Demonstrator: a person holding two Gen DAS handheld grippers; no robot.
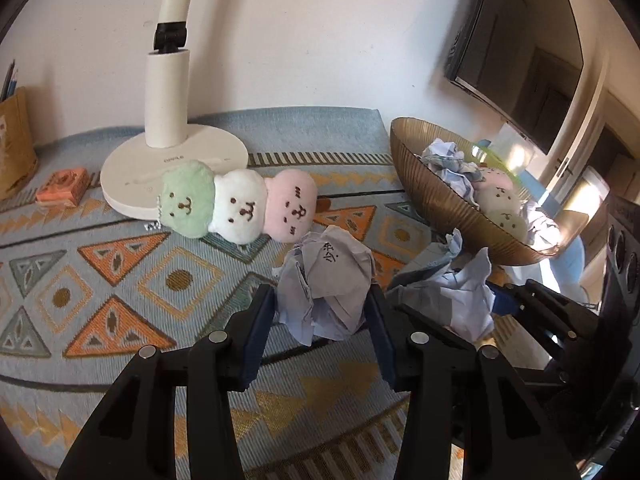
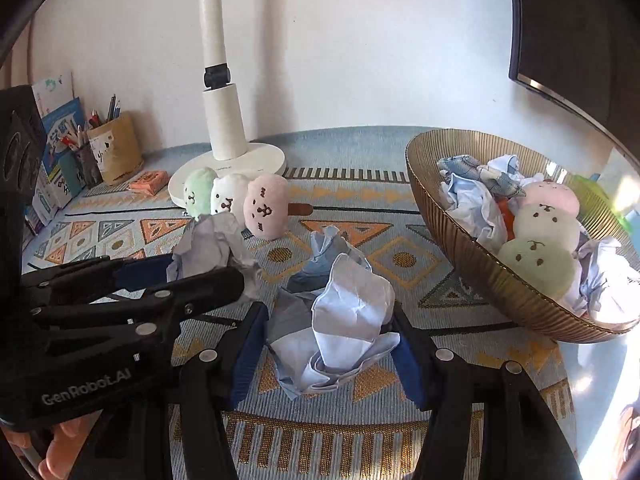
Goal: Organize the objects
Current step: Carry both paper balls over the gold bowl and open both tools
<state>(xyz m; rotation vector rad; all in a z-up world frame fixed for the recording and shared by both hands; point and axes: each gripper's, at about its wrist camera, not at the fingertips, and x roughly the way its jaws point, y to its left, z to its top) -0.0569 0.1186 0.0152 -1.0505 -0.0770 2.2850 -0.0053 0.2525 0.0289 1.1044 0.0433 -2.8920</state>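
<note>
Both grippers are closed on crumpled paper: left gripper (image 1: 322, 300) on one paper ball (image 1: 326, 284), right gripper (image 2: 330, 334) on another wad (image 2: 344, 316). Bowl (image 2: 472, 264) is judged up-right, nearer the right.

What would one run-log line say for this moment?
left gripper: shut on written paper ball | right gripper: shut on pale-blue paper wad | bowl: holds paper, plush | plush skewer: on mat

Home desk, lamp (image 1: 168, 92), pencil cup (image 2: 116, 148) (patterned tablecloth (image 1: 120, 264))
</note>
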